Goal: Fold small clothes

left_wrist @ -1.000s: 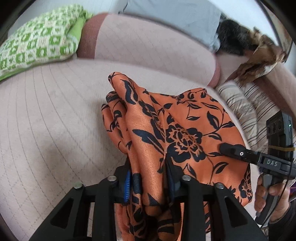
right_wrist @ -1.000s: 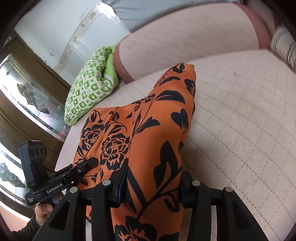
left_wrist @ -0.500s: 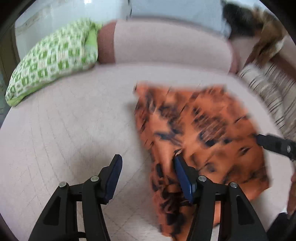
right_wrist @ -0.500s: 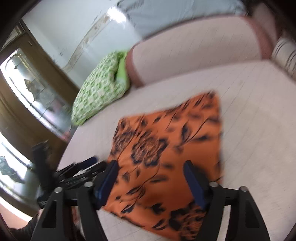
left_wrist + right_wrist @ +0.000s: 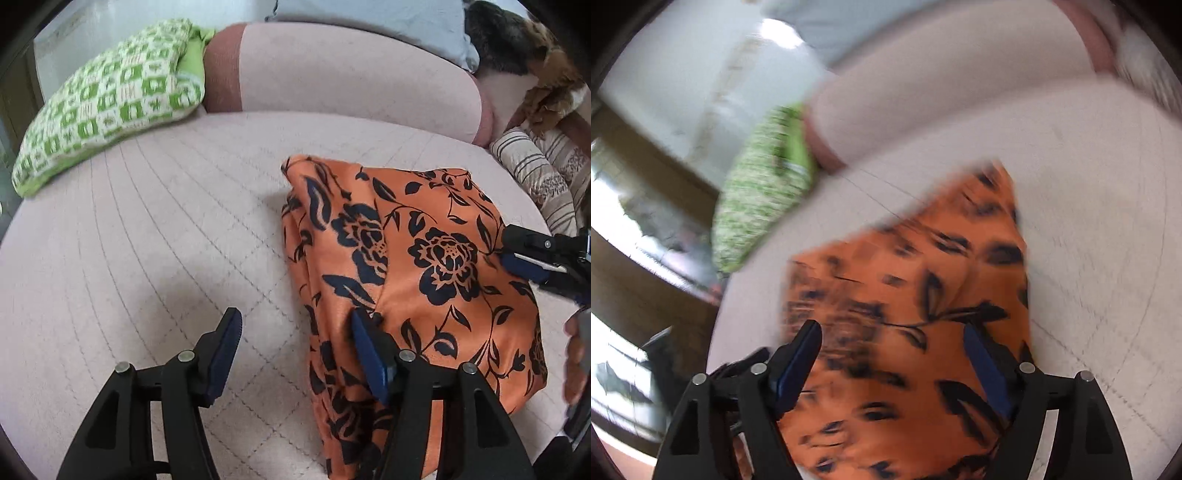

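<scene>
An orange garment with a black flower print (image 5: 417, 280) lies folded on the pale pink quilted sofa seat (image 5: 147, 258), filling the 3 to 5 o'clock part of the left wrist view. Its left edge is a bunched fold running from 12 down to 6 o'clock, and its far corner points toward the backrest (image 5: 351, 70). The left tongs (image 5: 293, 354) are opening, with only bare seat in the gap; the right-hand finger (image 5: 369, 354) rests at the fold's edge, the other stands clear. The right tongs (image 5: 892, 363) are also opening, wide apart above the cloth, their pads not pressing it; that view is blurred. In the left wrist view the right tongs' tips reach the garment's right edge at 3 o'clock. Open seat stretches from 7 through 11 o'clock, up to a green checked cushion (image 5: 107, 99) at 10 o'clock. A striped cushion (image 5: 535, 173) sits at 2 o'clock, near the garment's far right corner.
</scene>
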Available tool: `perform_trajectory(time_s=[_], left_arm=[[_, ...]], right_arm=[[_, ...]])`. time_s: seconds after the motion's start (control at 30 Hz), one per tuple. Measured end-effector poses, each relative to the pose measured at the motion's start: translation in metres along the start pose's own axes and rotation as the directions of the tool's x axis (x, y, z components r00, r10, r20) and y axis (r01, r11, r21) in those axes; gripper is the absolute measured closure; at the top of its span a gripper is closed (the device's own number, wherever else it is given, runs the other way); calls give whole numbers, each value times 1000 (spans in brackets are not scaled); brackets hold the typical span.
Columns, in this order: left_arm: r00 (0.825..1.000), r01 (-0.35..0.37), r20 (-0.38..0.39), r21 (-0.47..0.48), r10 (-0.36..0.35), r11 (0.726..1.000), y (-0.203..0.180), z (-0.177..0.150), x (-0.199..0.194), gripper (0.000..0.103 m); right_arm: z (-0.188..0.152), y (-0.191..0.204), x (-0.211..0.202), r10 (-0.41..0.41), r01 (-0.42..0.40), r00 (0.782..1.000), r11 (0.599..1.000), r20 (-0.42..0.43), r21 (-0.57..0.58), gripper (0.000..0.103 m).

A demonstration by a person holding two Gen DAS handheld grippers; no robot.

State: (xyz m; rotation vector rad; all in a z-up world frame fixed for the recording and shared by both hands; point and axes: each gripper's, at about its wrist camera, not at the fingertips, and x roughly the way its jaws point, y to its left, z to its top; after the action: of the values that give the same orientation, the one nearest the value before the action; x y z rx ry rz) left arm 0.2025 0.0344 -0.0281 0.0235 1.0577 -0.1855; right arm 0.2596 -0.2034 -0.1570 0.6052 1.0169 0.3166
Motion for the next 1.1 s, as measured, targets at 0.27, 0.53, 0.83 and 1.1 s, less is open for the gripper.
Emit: perform_trajectory(time_s=[0.27, 0.53, 0.83, 1.1], left_arm=[[995, -21, 95, -39, 25, 999, 7, -16, -53, 19], [985, -77, 152, -36, 82, 996, -1, -73, -120, 15], [988, -55, 139, -94, 68, 994, -5, -108, -161, 10], [981, -43, 184, -88, 59, 995, -13, -111, -188, 7]], right_arm=[[-42, 48, -67, -69, 85, 989, 989, 134, -123, 19], [-145, 70, -108, -275, 303, 946, 939, 172, -162, 0], [-196, 95, -140, -455, 513, 852, 824, 259, -241, 0], [-196, 110, -164, -497, 564, 819, 789, 286, -244, 0]])
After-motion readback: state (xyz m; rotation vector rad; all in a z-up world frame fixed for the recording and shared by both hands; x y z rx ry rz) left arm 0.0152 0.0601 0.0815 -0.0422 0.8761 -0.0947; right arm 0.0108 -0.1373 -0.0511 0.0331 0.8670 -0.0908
